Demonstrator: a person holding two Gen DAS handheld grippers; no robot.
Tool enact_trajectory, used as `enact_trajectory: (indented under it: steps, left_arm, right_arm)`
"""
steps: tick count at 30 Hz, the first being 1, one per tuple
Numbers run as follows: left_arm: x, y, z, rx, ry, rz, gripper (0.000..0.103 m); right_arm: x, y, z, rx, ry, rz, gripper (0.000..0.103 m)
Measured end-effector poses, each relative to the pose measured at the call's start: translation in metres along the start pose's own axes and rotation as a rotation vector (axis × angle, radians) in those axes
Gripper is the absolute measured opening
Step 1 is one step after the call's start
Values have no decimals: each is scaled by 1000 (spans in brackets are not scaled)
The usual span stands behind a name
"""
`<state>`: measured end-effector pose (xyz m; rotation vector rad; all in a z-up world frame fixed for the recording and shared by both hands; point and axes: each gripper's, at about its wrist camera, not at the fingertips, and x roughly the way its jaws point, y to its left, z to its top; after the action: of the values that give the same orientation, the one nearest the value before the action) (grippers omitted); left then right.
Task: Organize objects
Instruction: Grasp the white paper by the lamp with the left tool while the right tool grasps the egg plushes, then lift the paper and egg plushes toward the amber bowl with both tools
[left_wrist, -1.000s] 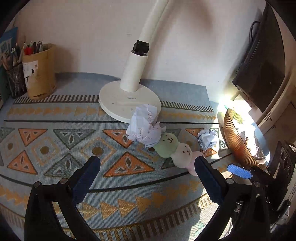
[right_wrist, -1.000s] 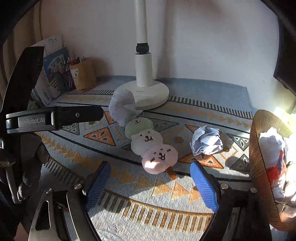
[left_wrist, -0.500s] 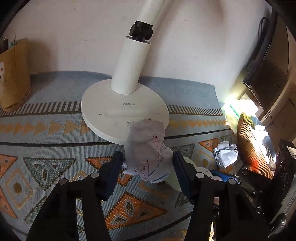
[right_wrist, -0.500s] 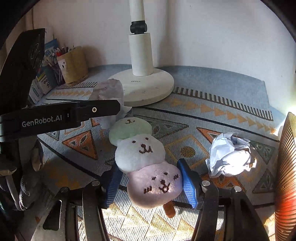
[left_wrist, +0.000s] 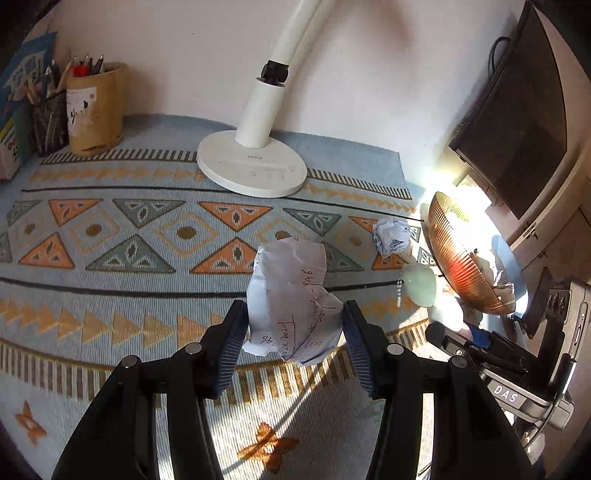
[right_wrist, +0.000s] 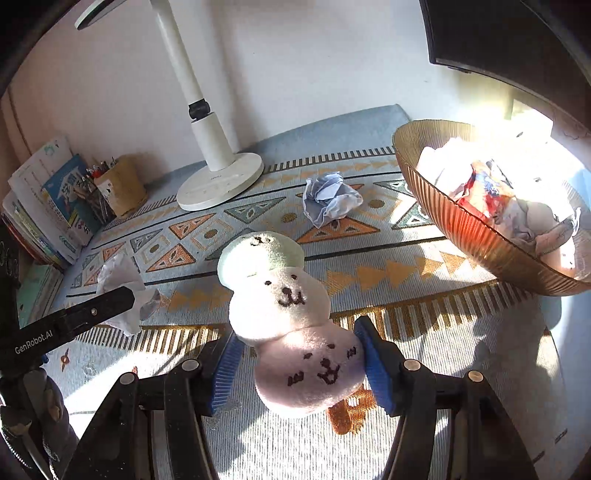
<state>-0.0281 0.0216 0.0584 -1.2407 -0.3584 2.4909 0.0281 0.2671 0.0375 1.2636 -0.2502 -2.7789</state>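
Crumpled paper sits clamped between left gripper fingers; right gripper fingers clamp plush toy.

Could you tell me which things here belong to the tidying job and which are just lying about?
Part of the job:
- crumpled paper, in the left gripper
- plush dango toy, in the right gripper
- second paper ball on the mat
- amber bowl, holding scraps

Just lying about:
- desk lamp
- pencil cup
- books
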Motion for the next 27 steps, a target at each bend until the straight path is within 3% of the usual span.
enact_trajectory:
  steps: [3,7,15,27]
  left_arm:
    - [13,0,-26,-48,38,42,50]
    - [7,-4,-42,-28,-62,54,50]
    - [4,15,-43,-123,-87,-41,50]
    - [2,6,-46,-93,-94,-20,50]
  right_arm:
    - [7,3,-16,-26,-21,12,62]
    - [20,10,-15,-70,37,54,70]
    - [24,19,-20,-108,61,46,73]
    - [26,22,-21,-131,64,56,78]
